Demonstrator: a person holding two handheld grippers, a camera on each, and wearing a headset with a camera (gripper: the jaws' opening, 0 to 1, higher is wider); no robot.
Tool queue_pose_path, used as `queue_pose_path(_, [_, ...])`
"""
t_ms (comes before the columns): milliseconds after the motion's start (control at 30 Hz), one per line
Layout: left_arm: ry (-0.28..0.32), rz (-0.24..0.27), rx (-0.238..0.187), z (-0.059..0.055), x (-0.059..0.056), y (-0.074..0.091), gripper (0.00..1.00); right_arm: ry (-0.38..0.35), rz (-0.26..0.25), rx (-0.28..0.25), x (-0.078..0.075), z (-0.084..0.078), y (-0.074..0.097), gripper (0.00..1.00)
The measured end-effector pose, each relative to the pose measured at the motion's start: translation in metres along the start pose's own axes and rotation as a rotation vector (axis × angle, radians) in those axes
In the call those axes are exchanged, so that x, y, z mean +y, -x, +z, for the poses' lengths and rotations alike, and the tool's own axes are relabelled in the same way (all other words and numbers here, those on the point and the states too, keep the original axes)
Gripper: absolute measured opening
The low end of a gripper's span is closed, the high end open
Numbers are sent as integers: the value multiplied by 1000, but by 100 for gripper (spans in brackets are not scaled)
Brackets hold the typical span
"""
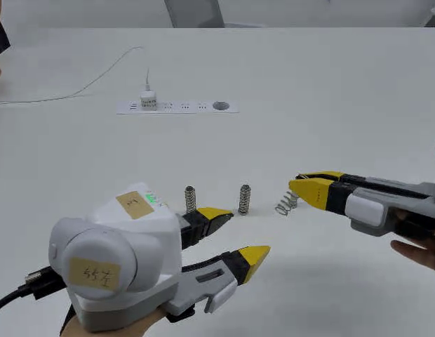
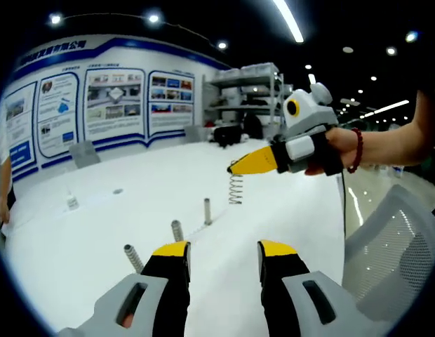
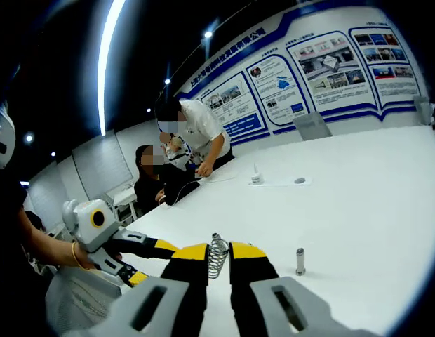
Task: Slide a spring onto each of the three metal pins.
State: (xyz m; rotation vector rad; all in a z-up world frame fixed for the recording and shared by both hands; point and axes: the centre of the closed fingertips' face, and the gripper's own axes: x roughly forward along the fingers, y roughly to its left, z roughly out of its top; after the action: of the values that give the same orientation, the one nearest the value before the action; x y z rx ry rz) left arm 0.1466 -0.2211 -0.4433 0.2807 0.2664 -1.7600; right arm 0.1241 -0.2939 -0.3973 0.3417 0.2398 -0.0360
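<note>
The right gripper (image 3: 218, 247) pinches a spring (image 3: 217, 262) at its tips, a bare pin (image 3: 299, 261) standing near its right side on the tabletop (image 3: 358, 196), the left gripper (image 2: 224, 247) wide open and empty; best hold the spring upright, centred over the pin, before lowering.

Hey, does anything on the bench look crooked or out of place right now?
Only the spring in the right claw: pinched at one end, it hangs tilted, unlike the two mounted springs, which stand upright. Nothing looks spilled or damaged.
</note>
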Motion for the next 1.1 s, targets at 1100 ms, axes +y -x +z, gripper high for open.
queue_pose_path(1100, [138,241,58,-34,54,30,79,340,-269,115,-98,-2,-32,12])
